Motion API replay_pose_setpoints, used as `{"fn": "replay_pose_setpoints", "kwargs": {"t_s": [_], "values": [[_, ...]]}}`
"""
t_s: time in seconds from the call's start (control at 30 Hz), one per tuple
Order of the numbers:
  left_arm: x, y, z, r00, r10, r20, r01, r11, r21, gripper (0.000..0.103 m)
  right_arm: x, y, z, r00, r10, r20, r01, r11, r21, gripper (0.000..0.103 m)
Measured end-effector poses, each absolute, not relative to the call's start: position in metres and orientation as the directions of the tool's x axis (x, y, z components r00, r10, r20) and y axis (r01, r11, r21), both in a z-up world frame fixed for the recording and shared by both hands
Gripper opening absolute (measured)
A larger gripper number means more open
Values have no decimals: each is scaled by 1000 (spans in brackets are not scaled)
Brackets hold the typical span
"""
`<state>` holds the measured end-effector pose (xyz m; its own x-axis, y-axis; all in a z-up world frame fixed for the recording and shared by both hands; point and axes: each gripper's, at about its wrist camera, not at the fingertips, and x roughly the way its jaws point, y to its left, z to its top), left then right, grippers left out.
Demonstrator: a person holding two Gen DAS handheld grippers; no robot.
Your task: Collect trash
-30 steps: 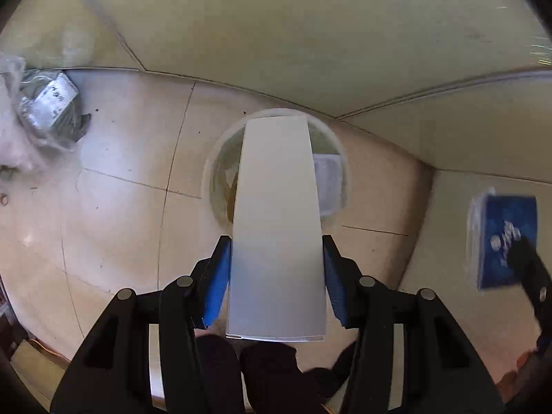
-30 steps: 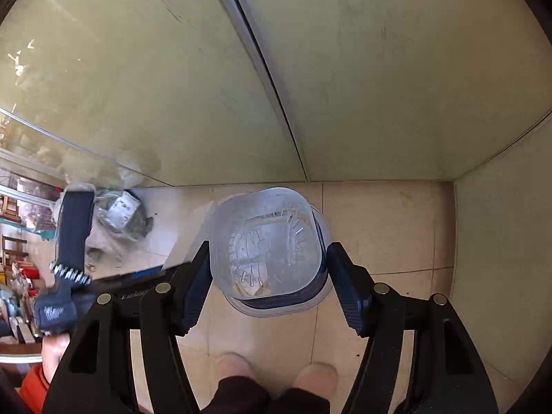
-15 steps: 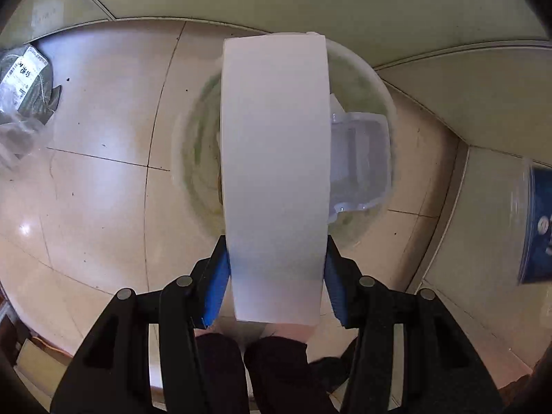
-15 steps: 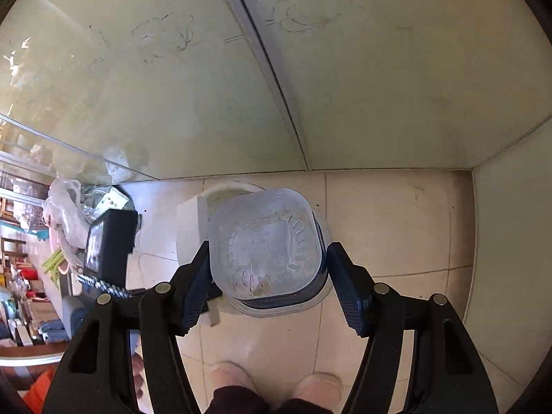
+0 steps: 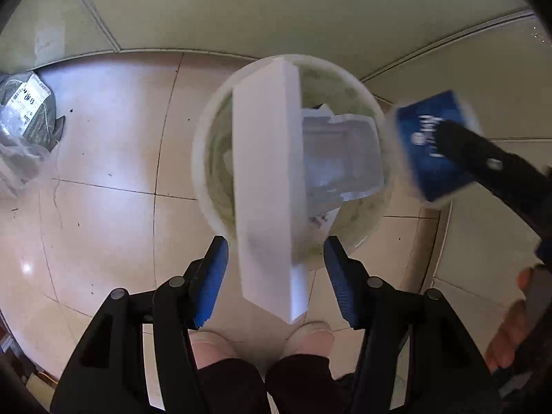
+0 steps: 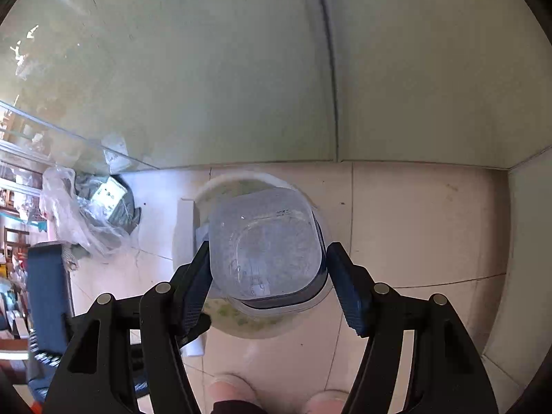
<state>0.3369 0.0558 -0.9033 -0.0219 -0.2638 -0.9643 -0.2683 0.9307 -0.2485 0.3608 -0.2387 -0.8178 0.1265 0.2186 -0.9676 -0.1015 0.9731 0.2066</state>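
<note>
A round white trash bin [image 5: 207,145] stands on the tiled floor by the wall, with clear plastic trash [image 5: 341,158] inside. A long white box [image 5: 265,186] tilts over the bin between my left gripper's [image 5: 276,255] fingers, which are spread apart and no longer touch it. My right gripper [image 6: 269,258] is shut on a clear plastic container with a blue lid [image 6: 265,245] and holds it above the bin [image 6: 234,179]. The container [image 5: 431,145] also shows blurred at the bin's right edge in the left wrist view.
A crumpled plastic bag with grey packages [image 5: 27,117] lies on the floor to the left, also in the right wrist view [image 6: 96,210]. Pale green walls [image 6: 241,69] meet in a corner behind the bin. My feet [image 5: 258,341] stand just in front.
My left gripper has opened and the white box has tipped free over the bin. My right gripper has carried the container in over the bin.
</note>
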Motion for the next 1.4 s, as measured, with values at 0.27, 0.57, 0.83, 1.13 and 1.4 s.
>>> {"fn": "replay_pose_setpoints", "kwargs": {"t_s": [0.27,0.57,0.83,1.13,1.4], "values": [[327,57,-883,88,-193,-977,-247,946,-209,56,358,-227,-858,48,214,-976,-97,973,209,63],[328,54,-860,98,-151,-984,-226,959,-170,56,354,-235,-844,-17,225,-974,-77,971,226,63],[331,40,-767,116,-130,-985,-227,962,-154,56,345,-244,-744,22,177,-984,-125,977,173,63],[322,21,-536,292,-107,-950,-217,960,-175,56,322,-232,-502,240,190,-952,-196,970,144,63],[277,14,-300,575,-53,-816,-161,971,-176,56,276,-237,-262,494,347,-797,-313,927,210,63]]}}
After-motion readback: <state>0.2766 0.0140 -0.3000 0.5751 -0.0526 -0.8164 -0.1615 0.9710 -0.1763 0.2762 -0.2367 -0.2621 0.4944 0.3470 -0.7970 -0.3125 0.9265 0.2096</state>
